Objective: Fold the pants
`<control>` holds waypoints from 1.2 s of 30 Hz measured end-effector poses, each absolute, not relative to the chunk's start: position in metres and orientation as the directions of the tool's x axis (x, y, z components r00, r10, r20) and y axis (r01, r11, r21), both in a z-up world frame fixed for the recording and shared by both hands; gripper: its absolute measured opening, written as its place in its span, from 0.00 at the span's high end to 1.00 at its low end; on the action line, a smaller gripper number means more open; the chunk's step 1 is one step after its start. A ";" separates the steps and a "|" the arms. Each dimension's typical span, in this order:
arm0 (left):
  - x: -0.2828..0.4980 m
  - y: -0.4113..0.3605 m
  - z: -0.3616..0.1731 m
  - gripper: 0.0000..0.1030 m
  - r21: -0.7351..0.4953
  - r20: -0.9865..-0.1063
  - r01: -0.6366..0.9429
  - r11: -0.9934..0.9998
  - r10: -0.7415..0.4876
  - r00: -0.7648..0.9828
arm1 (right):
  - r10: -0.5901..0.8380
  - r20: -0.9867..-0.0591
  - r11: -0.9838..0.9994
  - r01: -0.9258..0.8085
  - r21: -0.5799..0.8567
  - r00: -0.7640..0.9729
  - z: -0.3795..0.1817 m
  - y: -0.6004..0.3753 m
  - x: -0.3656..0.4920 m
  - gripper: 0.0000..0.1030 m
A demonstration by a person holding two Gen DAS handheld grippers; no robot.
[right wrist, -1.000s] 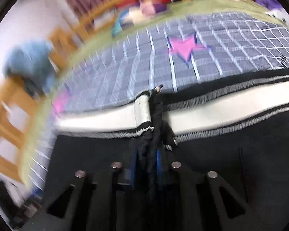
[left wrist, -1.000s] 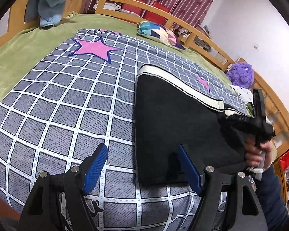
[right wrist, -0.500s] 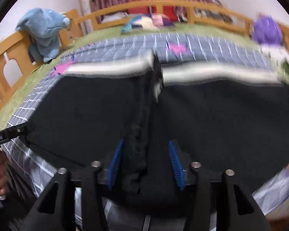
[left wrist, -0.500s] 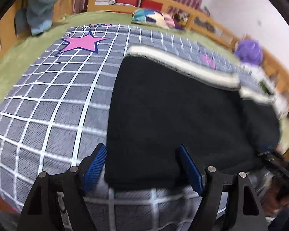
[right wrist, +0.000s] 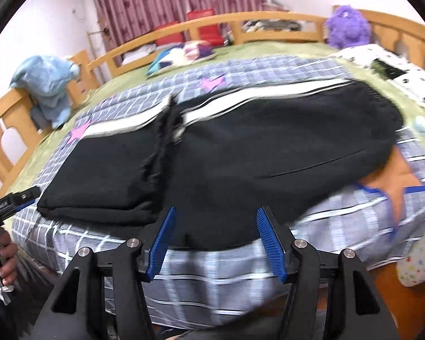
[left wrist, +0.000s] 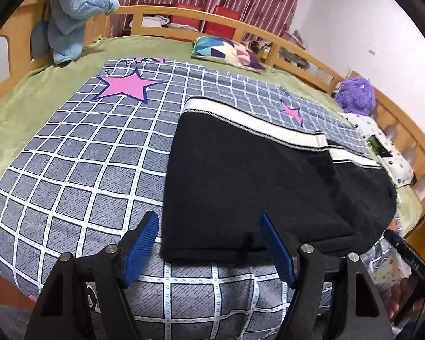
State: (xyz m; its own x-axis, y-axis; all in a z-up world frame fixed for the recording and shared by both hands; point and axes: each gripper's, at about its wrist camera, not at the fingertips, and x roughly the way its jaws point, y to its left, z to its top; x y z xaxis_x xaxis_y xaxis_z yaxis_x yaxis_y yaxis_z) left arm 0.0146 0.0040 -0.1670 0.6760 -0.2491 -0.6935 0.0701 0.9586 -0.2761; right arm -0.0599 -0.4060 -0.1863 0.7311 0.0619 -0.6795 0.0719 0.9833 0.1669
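Pants on bed; pillow beyond.

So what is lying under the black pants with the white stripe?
The black pants with the white stripe lie on a grey checked blanket with pink stars. The blanket part beneath them is covered.

The pants are black with a white stripe along the far edge. They lie flat on the bed, folded over, just ahead of the left gripper and mostly to its right. In the right wrist view the pants spread wide ahead of the right gripper, with a bunched fold ridge ahead and to its left.
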 end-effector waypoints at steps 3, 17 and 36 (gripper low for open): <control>0.017 0.010 -0.167 0.41 -0.302 -0.695 0.050 0.952 -0.256 0.672 | -0.056 -0.624 0.973 0.181 0.140 0.780 -0.175 -0.443 -0.073 0.42; 0.080 0.015 -0.181 0.39 -0.382 -0.724 0.003 0.924 -0.301 0.620 | -0.074 -0.706 0.820 0.446 0.358 0.704 -0.201 -0.639 -0.007 0.42; 0.154 0.030 -0.189 0.90 -0.601 -0.682 0.011 0.799 -0.519 0.515 | -0.035 -0.661 0.861 0.358 0.361 0.749 -0.163 -0.622 0.053 0.81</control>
State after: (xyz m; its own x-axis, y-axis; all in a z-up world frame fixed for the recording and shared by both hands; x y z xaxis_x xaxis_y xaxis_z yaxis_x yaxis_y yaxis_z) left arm 0.1537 0.0305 -0.1889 0.5147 -0.5195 -0.6821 0.0107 0.7994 -0.6007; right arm 0.0525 -0.6220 -0.1633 0.7495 -0.0347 -0.6611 0.3582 0.8611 0.3608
